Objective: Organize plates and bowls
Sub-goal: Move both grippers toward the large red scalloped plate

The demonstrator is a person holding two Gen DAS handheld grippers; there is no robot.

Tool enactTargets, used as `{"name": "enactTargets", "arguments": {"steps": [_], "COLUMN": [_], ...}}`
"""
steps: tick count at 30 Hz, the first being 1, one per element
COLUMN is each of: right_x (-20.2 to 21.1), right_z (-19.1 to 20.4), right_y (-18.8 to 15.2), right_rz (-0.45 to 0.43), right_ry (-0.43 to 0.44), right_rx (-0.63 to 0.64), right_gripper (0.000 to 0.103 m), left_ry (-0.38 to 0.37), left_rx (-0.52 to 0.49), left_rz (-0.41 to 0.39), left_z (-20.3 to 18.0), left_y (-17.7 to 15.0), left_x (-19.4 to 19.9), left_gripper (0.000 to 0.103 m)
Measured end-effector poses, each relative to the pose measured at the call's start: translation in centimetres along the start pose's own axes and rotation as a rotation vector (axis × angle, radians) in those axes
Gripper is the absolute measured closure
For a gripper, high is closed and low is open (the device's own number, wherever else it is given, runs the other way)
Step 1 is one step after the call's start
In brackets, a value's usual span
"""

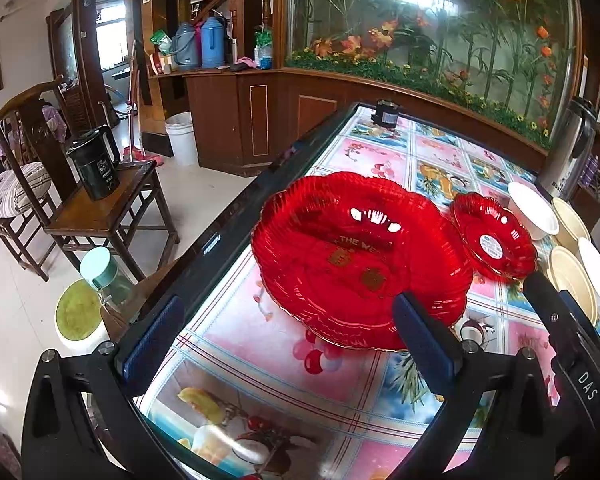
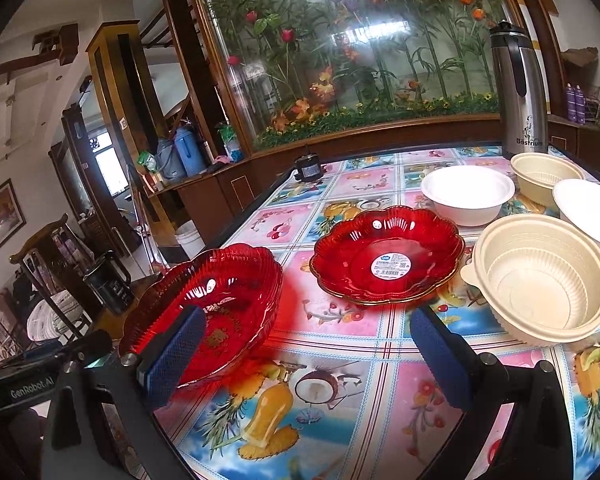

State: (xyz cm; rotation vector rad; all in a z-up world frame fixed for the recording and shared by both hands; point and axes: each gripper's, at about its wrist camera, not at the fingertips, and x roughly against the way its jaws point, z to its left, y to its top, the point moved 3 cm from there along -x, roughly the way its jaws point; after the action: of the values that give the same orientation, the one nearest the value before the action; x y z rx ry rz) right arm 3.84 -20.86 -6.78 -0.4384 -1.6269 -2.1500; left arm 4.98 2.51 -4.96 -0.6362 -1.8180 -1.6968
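R view: four bowls, L view: chair

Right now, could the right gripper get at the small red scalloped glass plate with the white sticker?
Probably yes. The right gripper is open and the small red scalloped glass plate lies straight ahead with only bare tablecloth between them.

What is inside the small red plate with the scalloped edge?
Only a round white sticker label sits at the centre of the small red plate; its print is too small to read. The tablecloth pattern beneath is obscured by the red glass.
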Motion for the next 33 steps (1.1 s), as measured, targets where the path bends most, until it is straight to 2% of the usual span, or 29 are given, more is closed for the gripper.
{"name": "enactTargets", "arguments": {"steps": [15, 26, 33], "right_x": [0.5, 2.6, 2.1], "right_z": [-1.7, -4.9, -4.6], "right_y": [0.4, 1.3, 1.2], "right_rz": [-0.015, -0.128, -0.105], "right_ry": [-0.003, -0.144, -0.161], "right_rx": [-0.067, -0.144, -0.12], "right_gripper": [0.0, 0.0, 0.0], "left_ry": [-0.013, -0.036, -0.052], "left_rx": [-0.041, -0.069, -0.07], "left_rz": [-0.006, -0.002, 0.0], "left_z": [-1.7, -2.9, -3.0], "left_y": [0.1, -0.2, -0.2], "left_x": [0.6, 0.6, 0.4], "left_gripper": [0.0, 0.0, 0.0]}}
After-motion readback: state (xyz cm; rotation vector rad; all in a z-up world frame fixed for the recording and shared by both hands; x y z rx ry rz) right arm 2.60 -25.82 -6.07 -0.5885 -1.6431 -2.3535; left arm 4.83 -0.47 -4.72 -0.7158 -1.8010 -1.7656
